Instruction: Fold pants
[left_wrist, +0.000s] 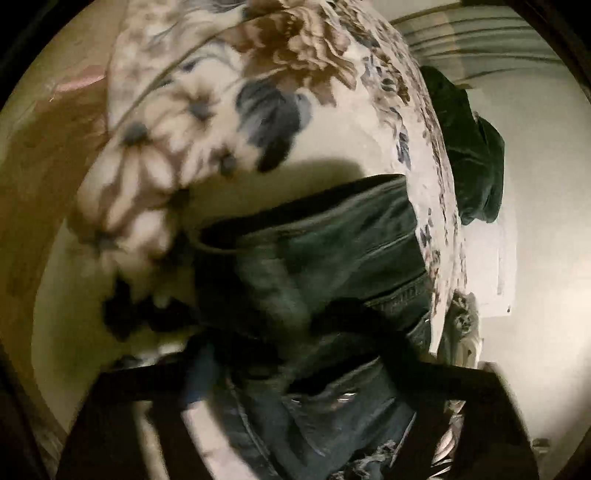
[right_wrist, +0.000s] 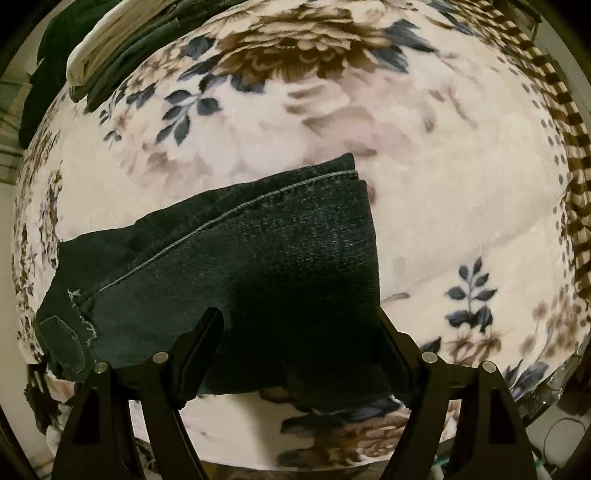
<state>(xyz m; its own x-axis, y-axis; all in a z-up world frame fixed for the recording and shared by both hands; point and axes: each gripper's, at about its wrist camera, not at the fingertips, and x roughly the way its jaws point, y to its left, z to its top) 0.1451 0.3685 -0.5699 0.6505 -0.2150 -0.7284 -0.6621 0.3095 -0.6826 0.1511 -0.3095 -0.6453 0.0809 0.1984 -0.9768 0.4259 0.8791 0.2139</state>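
right claw (right_wrist: 295, 332): points steeply down at the bed; fingers (right_wrist: 201, 334) stand wide apart. the folded dark denim pants (right_wrist: 258, 266) lie flat on the floral blanket (right_wrist: 424, 184), directly under and ahead of this claw. the near part of the fabric fills the gap between the two fingers. the left finger overlaps the lower edge of the denim; the right finger stands at the right-hand fold edge. whether either pad touches the cloth cannot be told. no fabric is lifted or pinched.

pants, right wrist view: one stitched seam runs diagonally from lower left to the upper right corner. a pocket patch and frayed threads sit at the far left end. the leg ends form a squared edge at the right.

outward: at the top left edge of the blanket, a stack of folded clothes (right_wrist: 110, 48) lies well apart from the pants. a brown checked cloth (right_wrist: 565, 155) runs along the right edge of the bed.

left claw (left_wrist: 295, 369): view is heavily blurred. dark denim (left_wrist: 325, 258) lies close in front of and below this claw, with frayed threads at the bottom of the view. whether the fingers are apart or closed on the cloth cannot be told. beyond the denim, the blanket (left_wrist: 207, 110) extends upward. a dark green garment (left_wrist: 469, 147) hangs past the blanket's right edge.
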